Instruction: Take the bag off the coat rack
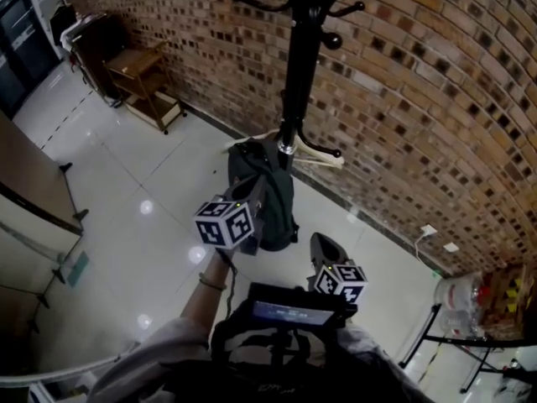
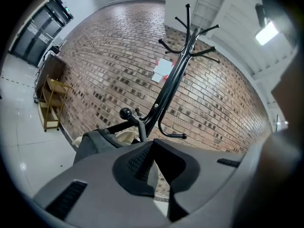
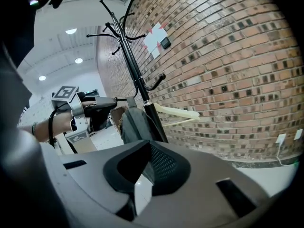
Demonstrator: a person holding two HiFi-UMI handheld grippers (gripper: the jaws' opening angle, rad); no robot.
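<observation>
A dark grey bag [image 1: 267, 193] hangs low on the black coat rack [image 1: 295, 65], just under a pale wooden hanger [image 1: 315, 154]. My left gripper [image 1: 254, 196] is shut and empty, its tips right by the top of the bag. In the left gripper view the gripper [image 2: 153, 146] points past the bag [image 2: 97, 144] at the rack's pole [image 2: 173, 82]. My right gripper [image 1: 323, 248] is lower and to the right of the bag, shut with nothing in it. In the right gripper view the gripper [image 3: 148, 148] faces the bag [image 3: 135, 125], with the left gripper [image 3: 111, 101] beside the bag's top.
A brick wall [image 1: 419, 99] runs behind the rack. A wooden shelf stand [image 1: 147, 82] is at the far left along the wall. A folding frame with a plastic bag [image 1: 457, 300] stands at the lower right, near a wall socket [image 1: 428, 231]. Glossy white floor [image 1: 143, 225] lies to the left.
</observation>
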